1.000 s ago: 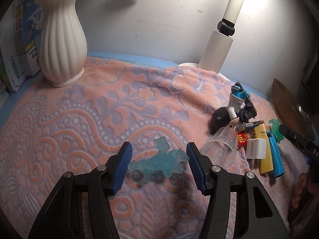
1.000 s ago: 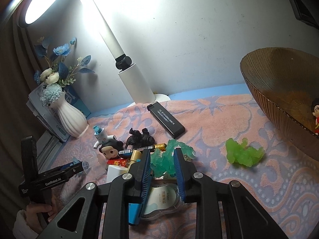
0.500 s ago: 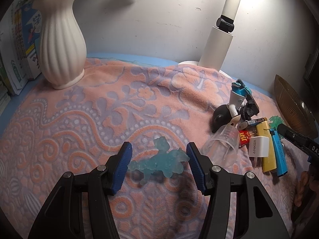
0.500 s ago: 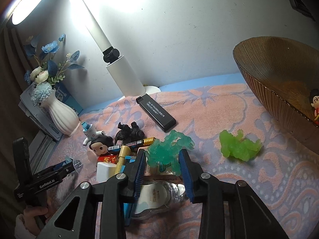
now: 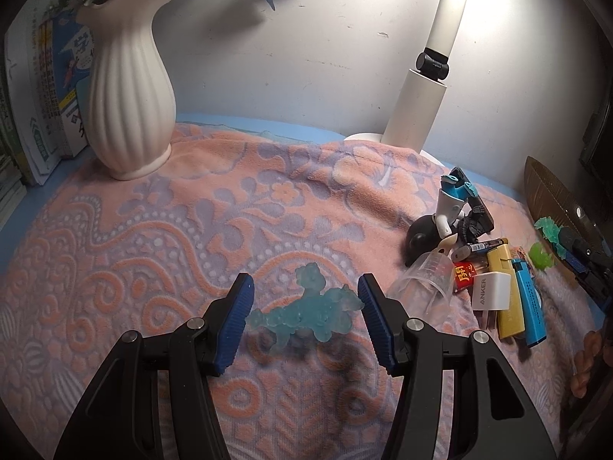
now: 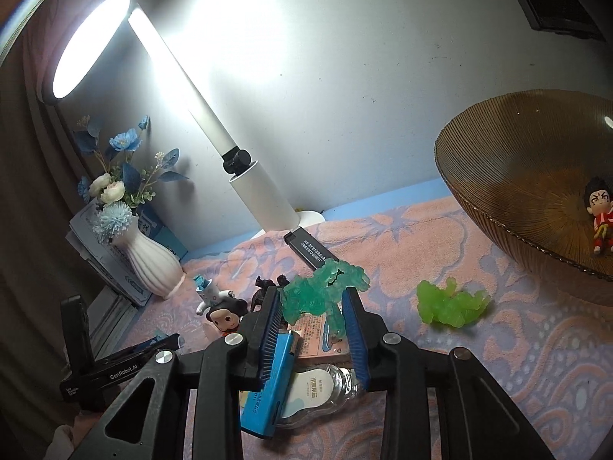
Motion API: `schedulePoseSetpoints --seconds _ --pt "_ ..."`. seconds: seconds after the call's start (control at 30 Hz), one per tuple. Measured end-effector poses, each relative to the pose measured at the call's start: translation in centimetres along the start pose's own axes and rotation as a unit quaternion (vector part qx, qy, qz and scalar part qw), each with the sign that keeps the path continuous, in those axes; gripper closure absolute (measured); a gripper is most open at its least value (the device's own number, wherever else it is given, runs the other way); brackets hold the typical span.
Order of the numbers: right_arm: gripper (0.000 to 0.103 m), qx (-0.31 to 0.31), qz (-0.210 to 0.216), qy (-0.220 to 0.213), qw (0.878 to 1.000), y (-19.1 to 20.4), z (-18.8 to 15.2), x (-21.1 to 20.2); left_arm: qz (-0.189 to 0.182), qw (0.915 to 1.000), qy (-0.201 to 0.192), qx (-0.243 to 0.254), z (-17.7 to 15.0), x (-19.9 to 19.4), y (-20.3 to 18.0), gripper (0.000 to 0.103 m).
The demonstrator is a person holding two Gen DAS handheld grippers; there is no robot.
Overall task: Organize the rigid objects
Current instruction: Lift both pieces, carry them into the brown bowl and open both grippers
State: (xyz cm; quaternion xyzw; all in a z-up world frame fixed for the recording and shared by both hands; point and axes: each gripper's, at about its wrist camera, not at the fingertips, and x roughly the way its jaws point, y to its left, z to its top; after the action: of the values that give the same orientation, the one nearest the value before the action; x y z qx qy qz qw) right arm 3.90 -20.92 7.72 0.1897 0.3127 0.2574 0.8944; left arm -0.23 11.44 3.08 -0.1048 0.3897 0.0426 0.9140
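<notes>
Left gripper [image 5: 304,308] clamped on frosted teal knobbly figure [image 5: 306,308] over terry-cloth surface [image 5: 153,230]. Right gripper [image 6: 312,314] gripped translucent green lumpy figure [image 6: 322,293], raised above clutter pile; ribbed amber bowl [image 6: 517,176] cut off at right edge.

left gripper [image 5: 304,304]: angled down at the cloth, jaws part open, blue pads either side of a pale toy, contact unclear | right gripper [image 6: 312,320]: tilted down less steeply, blue pads close together, a green toy held between them | hand [image 5: 586,364]: fingers at right edge, on the right gripper's handle
</notes>
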Motion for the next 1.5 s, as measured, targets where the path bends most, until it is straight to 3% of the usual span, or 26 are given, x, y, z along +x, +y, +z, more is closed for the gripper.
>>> schedulePoseSetpoints --seconds 0.1,0.23,0.3,0.5,0.67,0.8,0.97,1.0,1.03,1.07,1.1,1.13,1.2,1.3,1.5 --pt "0.071 0.026 0.024 -0.033 0.999 -0.4 1.9 -2.2 -0.003 0.9998 -0.018 0.009 0.6 -1.0 -0.6 0.049" --pt "0.071 0.04 0.026 -0.063 0.997 -1.2 5.2 -4.8 -0.047 0.9981 -0.04 0.005 4.1 -2.9 -3.5 0.049" --pt "0.071 0.047 0.018 -0.074 0.996 -2.2 6.8 -6.0 -0.055 0.9965 -0.054 0.032 6.3 -3.3 -6.4 0.049" --pt "0.071 0.065 -0.042 -0.089 0.993 -5.8 10.1 -9.0 -0.134 0.9839 -0.063 0.1 11.1 -2.2 -17.5 0.049" --pt "0.071 0.075 -0.084 -0.094 0.989 -8.3 10.9 -11.1 -0.183 0.9692 -0.044 0.159 11.5 -0.4 -26.4 0.049" --pt "0.071 0.084 -0.102 -0.1 0.986 -9.7 11.1 -12.1 -0.2 0.9616 -0.02 0.187 10.1 1.0 -30.4 0.049" --pt "0.071 0.079 -0.105 -0.09 0.987 -9.9 10.9 -11.8 -0.213 0.9596 -0.003 0.184 9.4 2.1 -31.6 0.048" --pt "0.069 0.081 -0.101 -0.084 0.988 -10.0 10.9 -11.6 -0.212 0.9595 -0.002 0.185 9.3 2.3 -31.8 0.042" --pt "0.055 0.084 -0.101 -0.079 0.988 -10.2 10.8 -11.4 -0.212 0.9589 -0.004 0.188 9.2 2.5 -32.1 0.033" --pt "0.04 0.088 -0.107 -0.074 0.988 -10.4 10.8 -11.3 -0.215 0.9576 -0.004 0.192 9.1 2.6 -32.3 0.013" --pt "0.011 0.093 -0.116 -0.074 0.986 -10.5 10.8 -11.4 -0.215 0.9565 0.001 0.197 9.1 2.6 -32.5 0.005" --pt "0.001 0.095 -0.12 -0.083 0.985 -10.5 10.6 -11.6 -0.213 0.9559 0.01 0.202 9.1 2.7 -32.7 0.004" --pt "0.001 0.097 -0.116 -0.094 0.984 -10.5 10.3 -12.2 -0.202 0.9573 0.018 0.206 9.1 2.3 -32.4 0.004" --pt "0.001 0.113 -0.106 -0.092 0.984 -10.8 10.2 -12.6 -0.188 0.9593 -0.005 0.211 9.4 0.9 -30.9 0.004" --pt "0.001 0.111 -0.087 -0.089 0.986 -9.3 9.7 -12.1 -0.155 0.9701 -0.007 0.186 10.5 -0.5 -25.8 0.004"
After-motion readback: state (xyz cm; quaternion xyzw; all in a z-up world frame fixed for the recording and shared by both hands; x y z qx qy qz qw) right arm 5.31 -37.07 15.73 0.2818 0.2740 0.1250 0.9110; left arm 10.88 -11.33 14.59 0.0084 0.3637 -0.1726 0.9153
